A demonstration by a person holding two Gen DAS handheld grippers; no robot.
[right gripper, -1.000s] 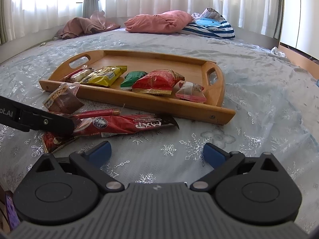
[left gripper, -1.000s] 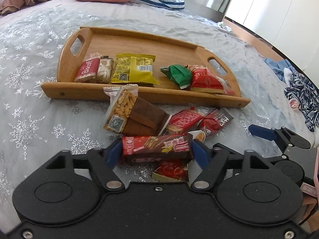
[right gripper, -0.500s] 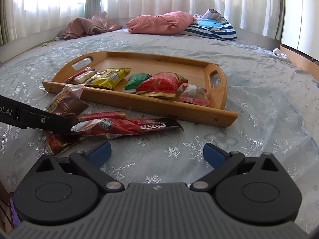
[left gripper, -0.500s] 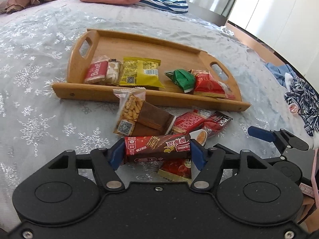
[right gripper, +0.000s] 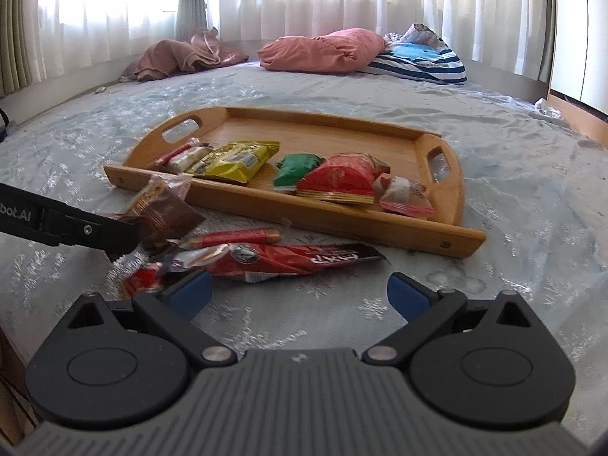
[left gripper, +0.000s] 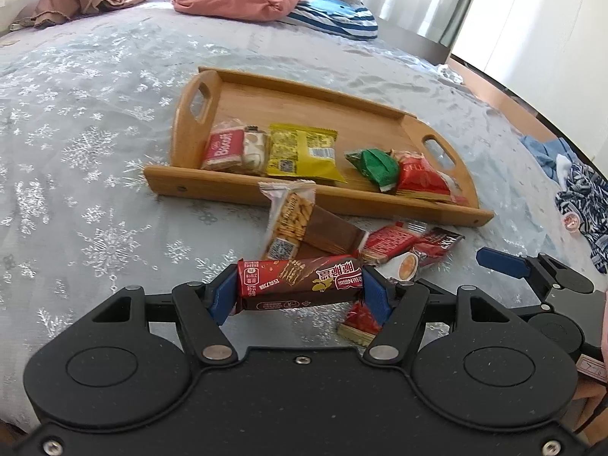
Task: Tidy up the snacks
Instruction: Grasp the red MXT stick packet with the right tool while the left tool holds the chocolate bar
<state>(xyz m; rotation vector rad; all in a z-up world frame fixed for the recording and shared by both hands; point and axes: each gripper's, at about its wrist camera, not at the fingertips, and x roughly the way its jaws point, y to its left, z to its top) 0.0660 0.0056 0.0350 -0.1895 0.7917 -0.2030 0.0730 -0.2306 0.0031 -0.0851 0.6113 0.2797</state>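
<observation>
Bed cover [left gripper: 95, 121] holds snacks; left gripper [left gripper: 300, 288] pinches a light, crinkly chocolate bar [left gripper: 300, 283] by its ends, right gripper [right gripper: 298, 292] spread wide

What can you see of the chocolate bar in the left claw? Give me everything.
The chocolate bar is a long, sealed, glossy wrapper, red at one end and dark brown along the rest, with printed wafer pictures, white script and a small label. It lies crosswise, roughly level, lifted clear of the snowflake bedspread. The left claw grips it endwise, one blue pad pressing each end. It hangs in front of the loose snack pile, short of the wooden tray. Nothing else visibly touches it.
</observation>
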